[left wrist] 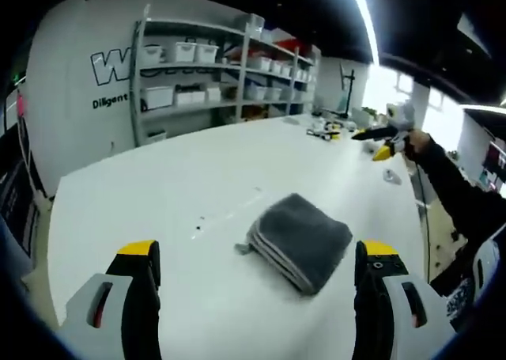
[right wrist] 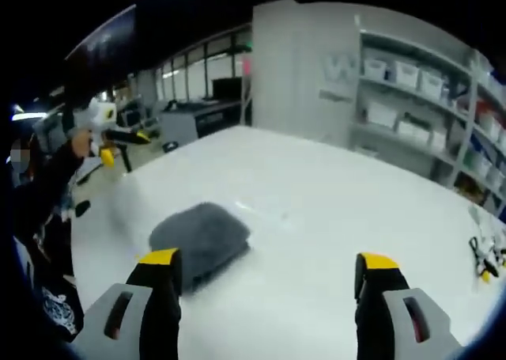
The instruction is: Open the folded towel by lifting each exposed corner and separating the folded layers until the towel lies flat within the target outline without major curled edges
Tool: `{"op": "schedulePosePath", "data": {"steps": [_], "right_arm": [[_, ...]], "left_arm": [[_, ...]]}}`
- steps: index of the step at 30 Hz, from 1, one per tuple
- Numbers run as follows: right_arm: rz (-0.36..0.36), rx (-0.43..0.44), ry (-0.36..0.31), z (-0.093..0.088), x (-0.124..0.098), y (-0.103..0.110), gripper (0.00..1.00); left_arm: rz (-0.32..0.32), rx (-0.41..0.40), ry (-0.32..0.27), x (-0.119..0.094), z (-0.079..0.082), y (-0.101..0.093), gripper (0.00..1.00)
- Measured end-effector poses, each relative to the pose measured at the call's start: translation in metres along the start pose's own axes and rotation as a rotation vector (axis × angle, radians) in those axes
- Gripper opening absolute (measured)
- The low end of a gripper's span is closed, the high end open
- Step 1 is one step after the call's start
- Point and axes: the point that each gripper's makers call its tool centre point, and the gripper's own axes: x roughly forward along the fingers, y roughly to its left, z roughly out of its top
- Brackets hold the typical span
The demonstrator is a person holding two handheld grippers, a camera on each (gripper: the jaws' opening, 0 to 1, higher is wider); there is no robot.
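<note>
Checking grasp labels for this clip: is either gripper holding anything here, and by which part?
Nothing is held. The left gripper and right gripper are both open and empty; the folded grey towel lies untouched on the white table.

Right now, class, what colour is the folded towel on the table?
Dark grey; the towel shows best in the left gripper view.

Right gripper (right wrist: 267,277) hangs over the white table (right wrist: 332,210), yellow-tipped jaws spread wide with nothing between them. The folded grey towel (right wrist: 202,235) lies on the table just ahead of the left-hand jaw, clear of both tips. At far left a person's hand holds the left gripper (right wrist: 107,134) up in the air. Shelves (right wrist: 431,87) with white bins stand behind the table
</note>
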Motion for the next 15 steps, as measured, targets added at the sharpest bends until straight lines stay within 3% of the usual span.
{"op": "schedulePosePath", "data": {"steps": [7, 12, 15], "right_arm": [[0.013, -0.006, 0.02, -0.022, 0.012, 0.018, 0.9], [0.02, -0.013, 0.024, -0.033, 0.002, 0.036, 0.9], [-0.002, -0.011, 0.025, -0.034, -0.006, 0.04, 0.9]], "left_arm": [[-0.003, -0.003, -0.022, 0.003, 0.0, -0.007, 0.99], [-0.009, 0.029, -0.033, -0.008, -0.01, -0.029, 0.99], [-0.017, 0.034, -0.035, -0.011, -0.012, -0.029, 0.99]]}}
